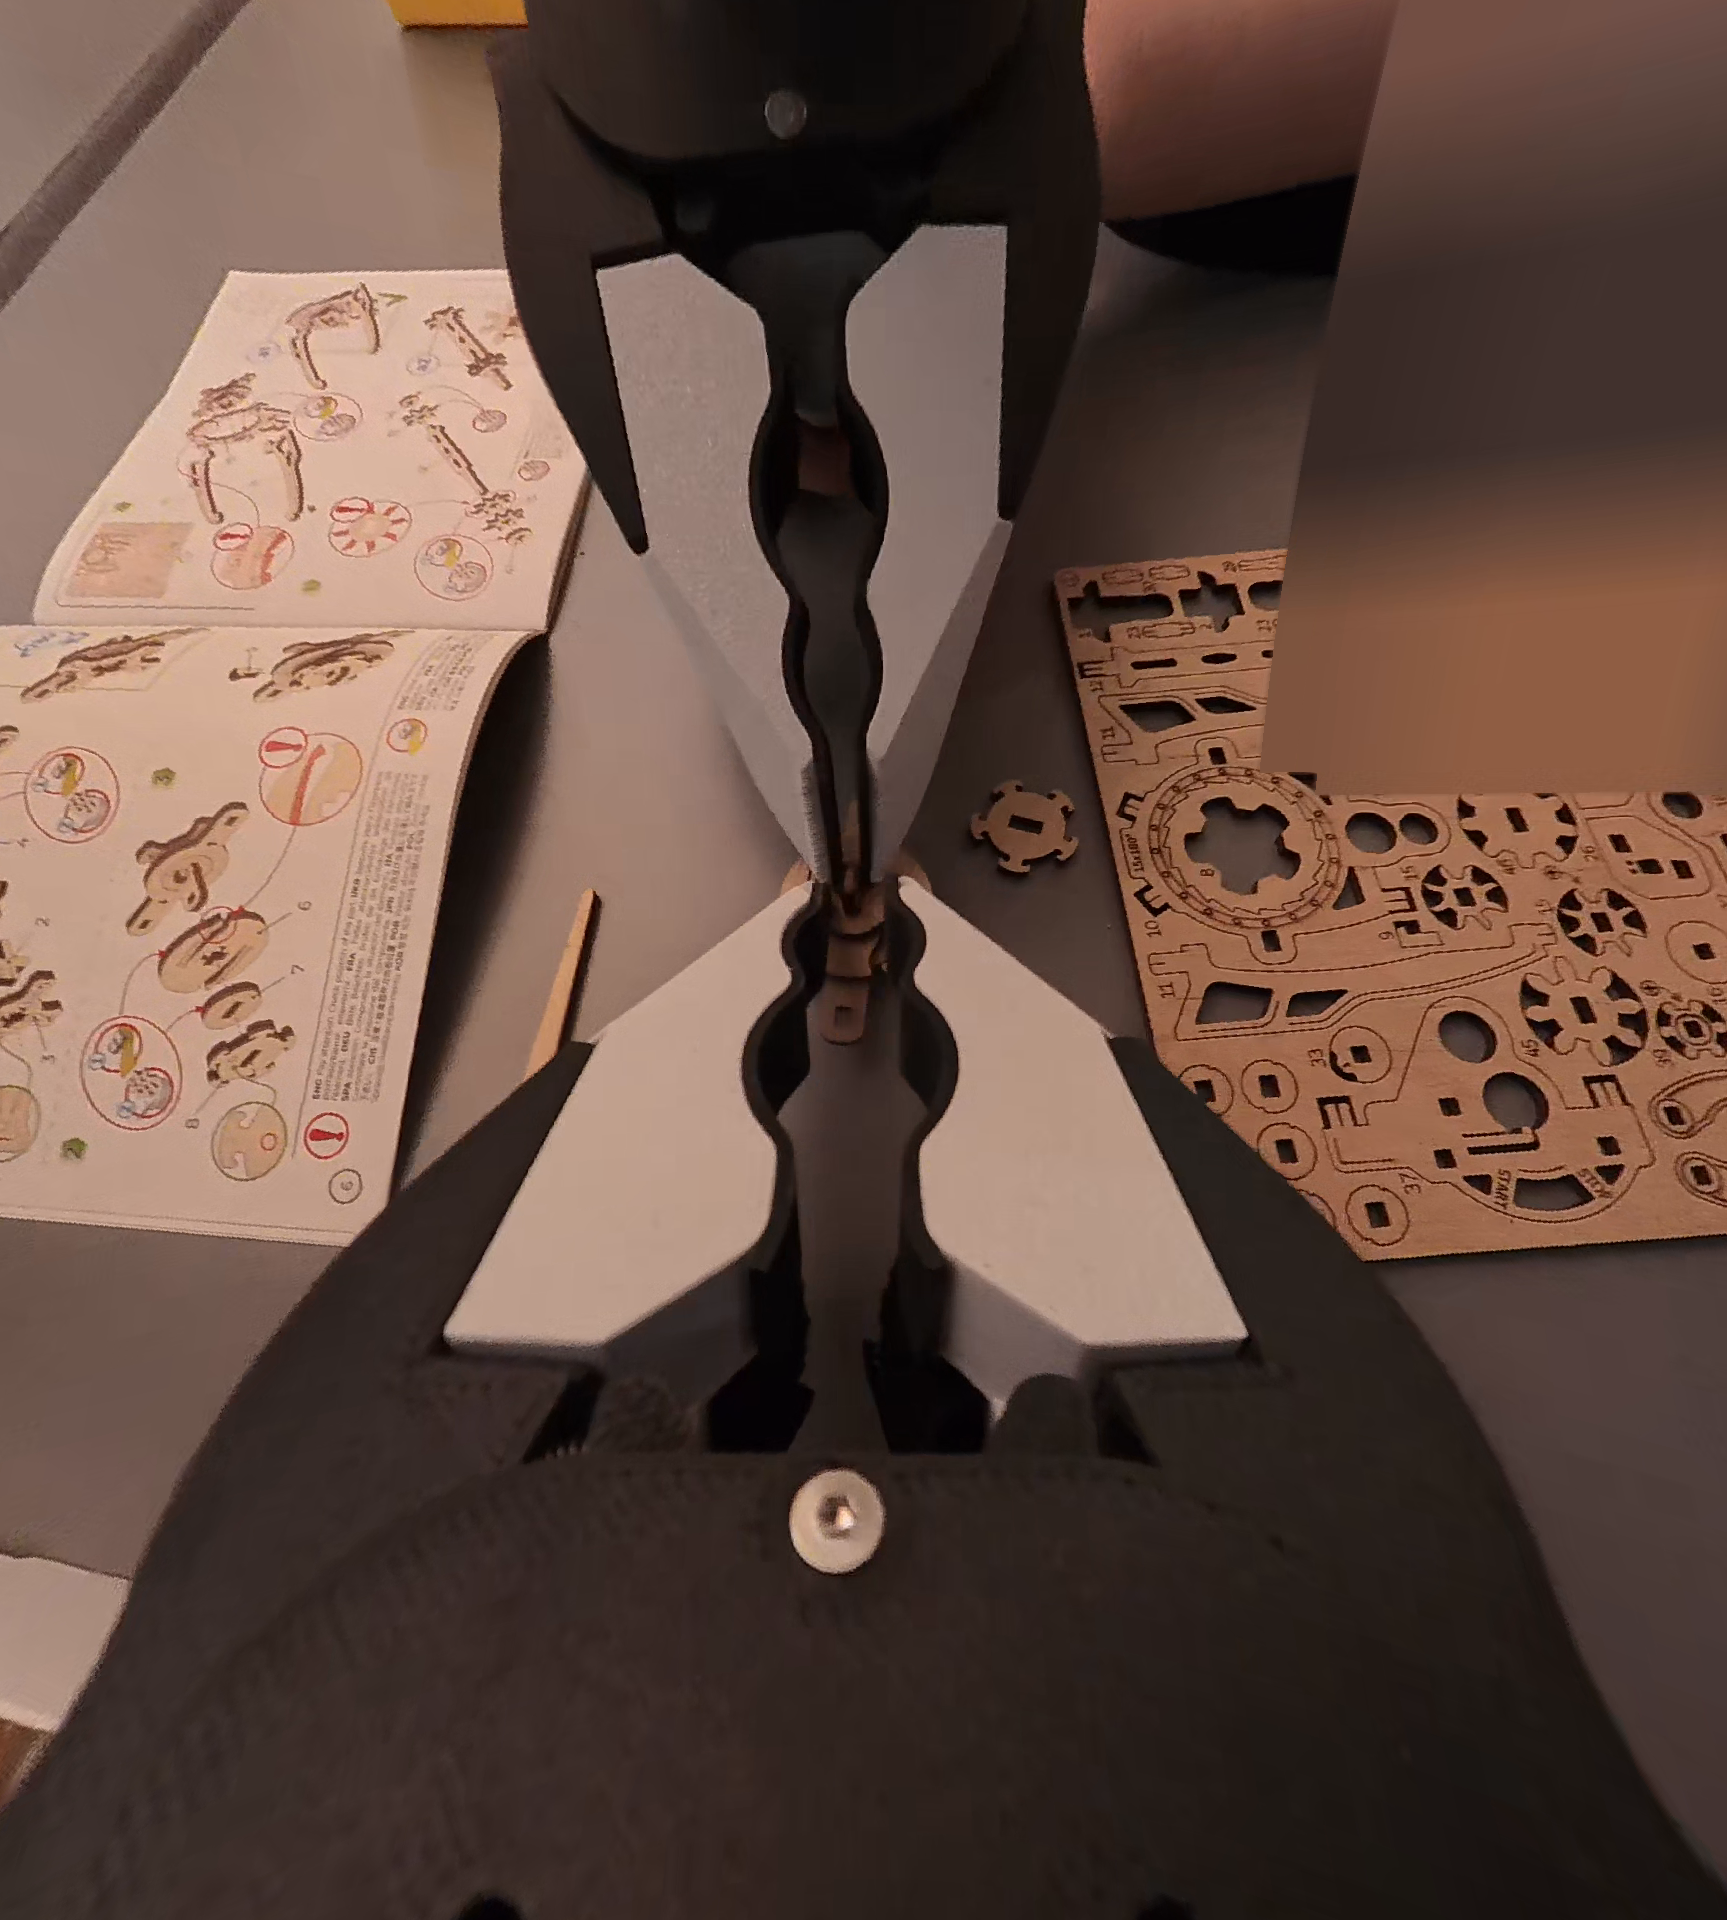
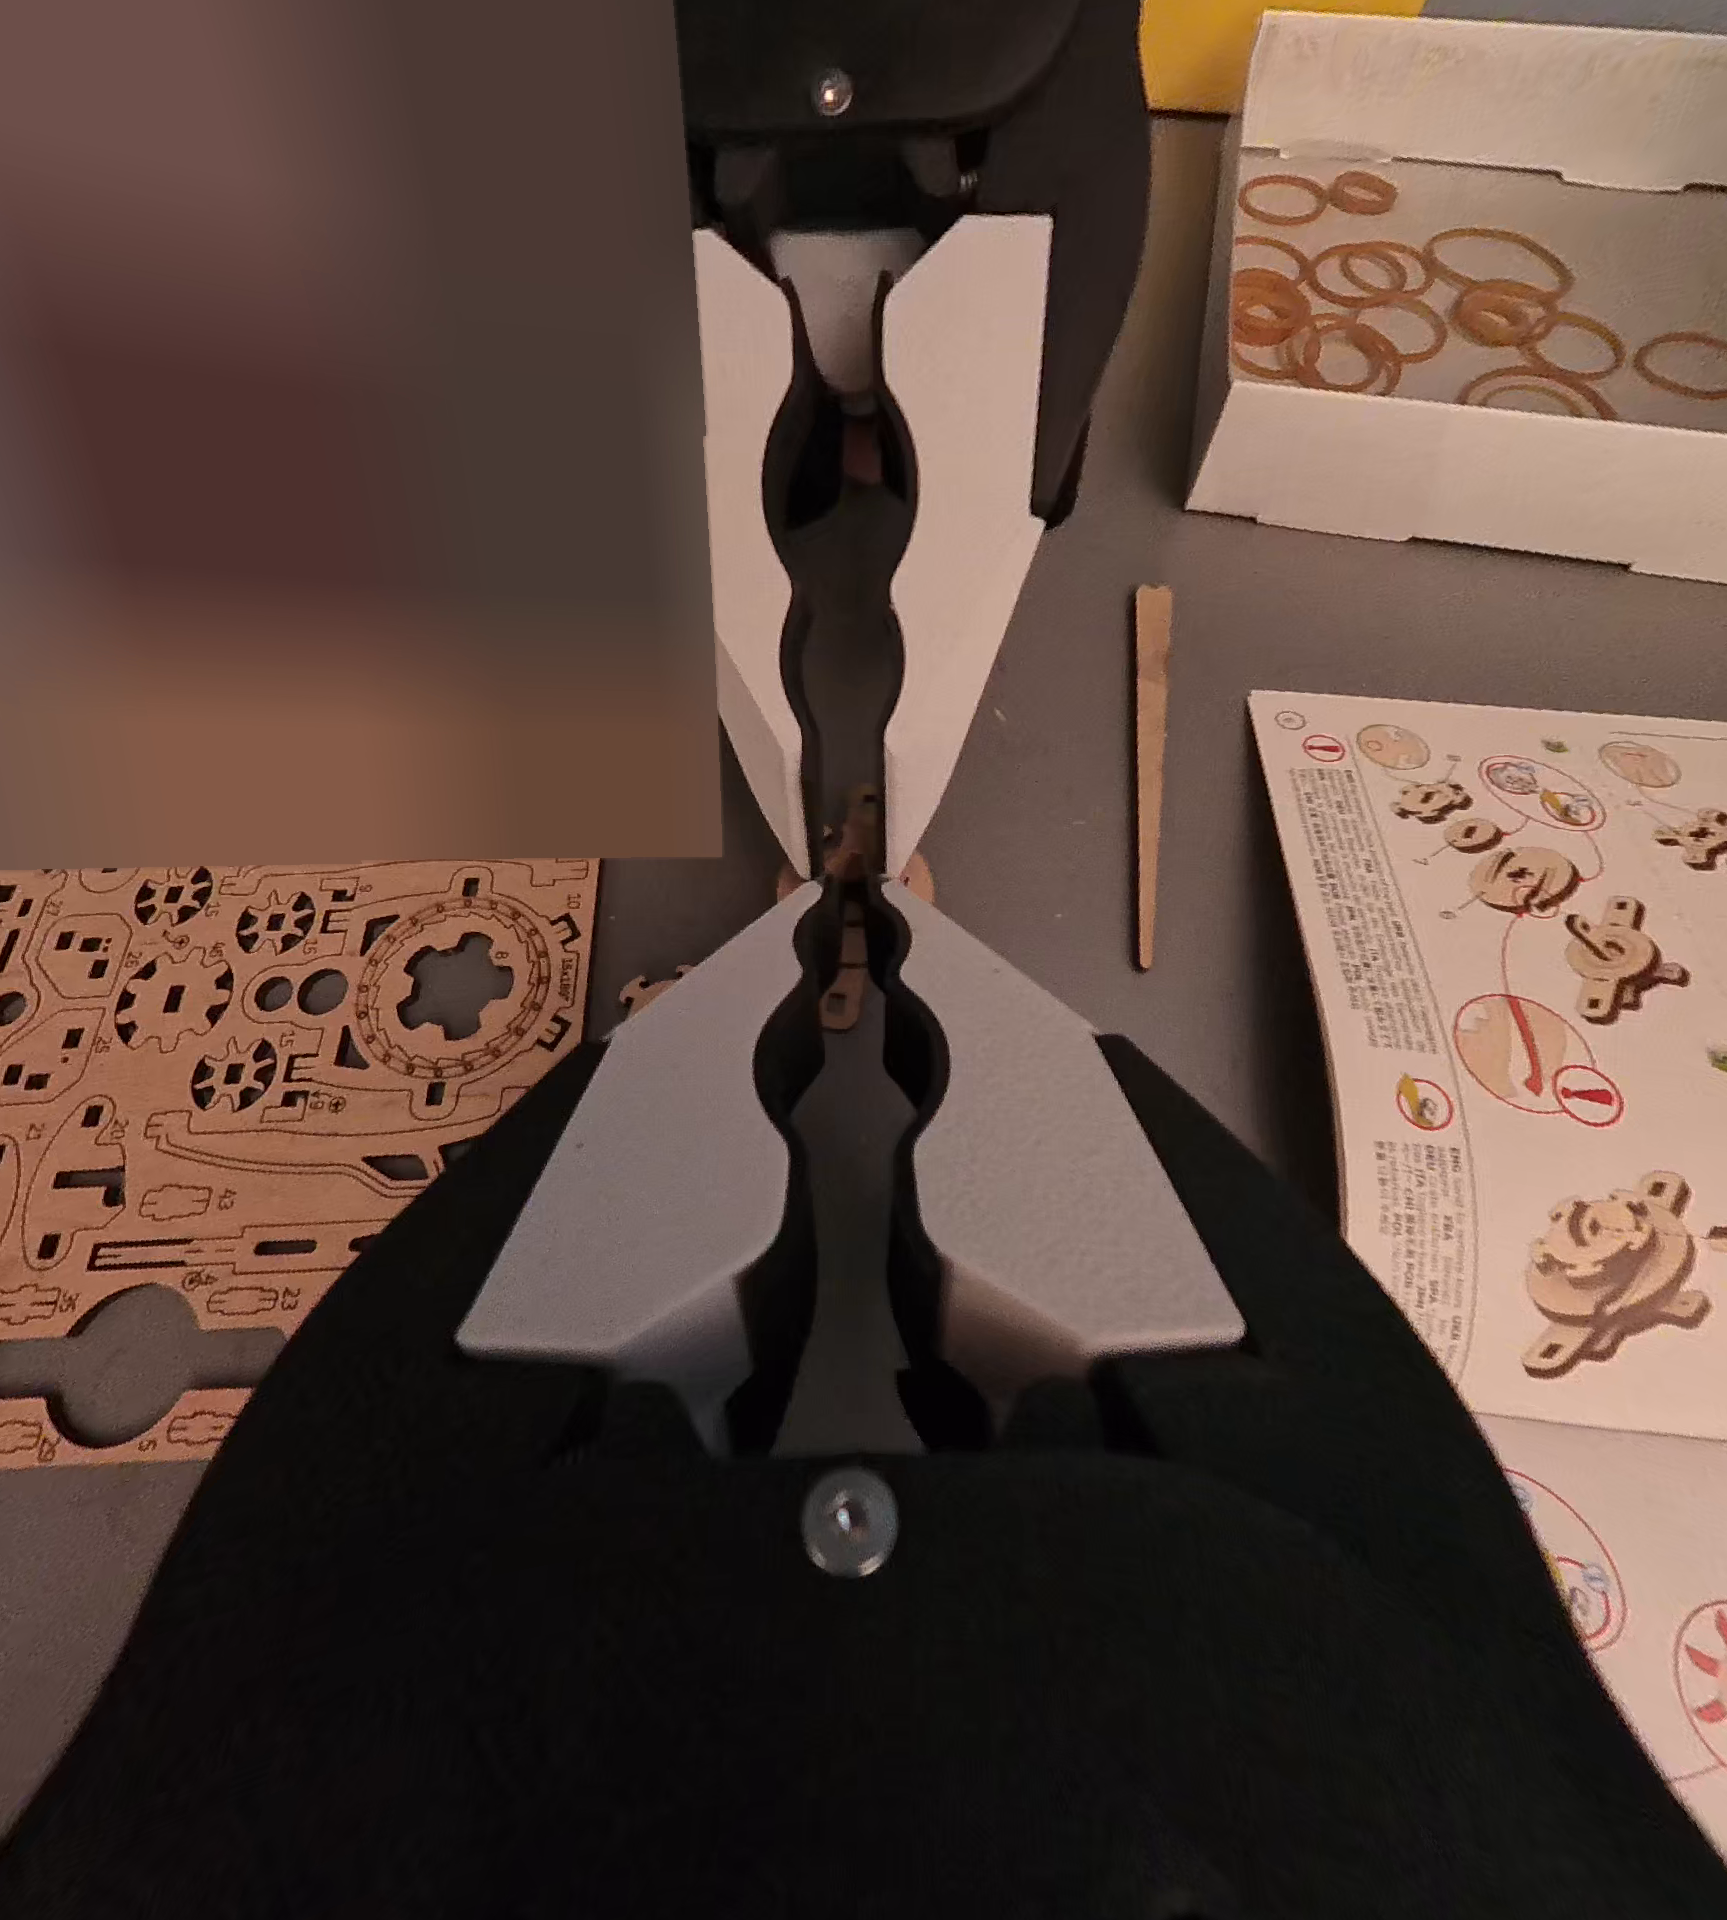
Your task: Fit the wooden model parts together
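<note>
My left gripper [image 1: 851, 914] and right gripper [image 2: 846, 894] meet tip to tip just above the dark table. Each is shut on a small wooden part. In the left wrist view a thin slotted wooden piece [image 1: 843, 1003] lies between my left jaws, and the right gripper [image 1: 843, 862] comes in from the top. In the right wrist view a similar slotted piece [image 2: 843, 987] sits between my right jaws, and the left gripper [image 2: 854, 847] faces it. The parts touch where the tips meet; the joint itself is mostly hidden. A round wooden piece [image 2: 919, 878] shows just behind the tips.
An open instruction booklet [image 1: 215, 831] lies to one side and a laser-cut wooden sheet [image 1: 1461, 1018] to the other. A loose wooden gear [image 1: 1025, 826] and a thin wooden stick [image 2: 1150, 769] lie near the grippers. A white box [image 2: 1461, 499] holds several rubber bands. Both grippers' tips are close together, under 4 cm apart.
</note>
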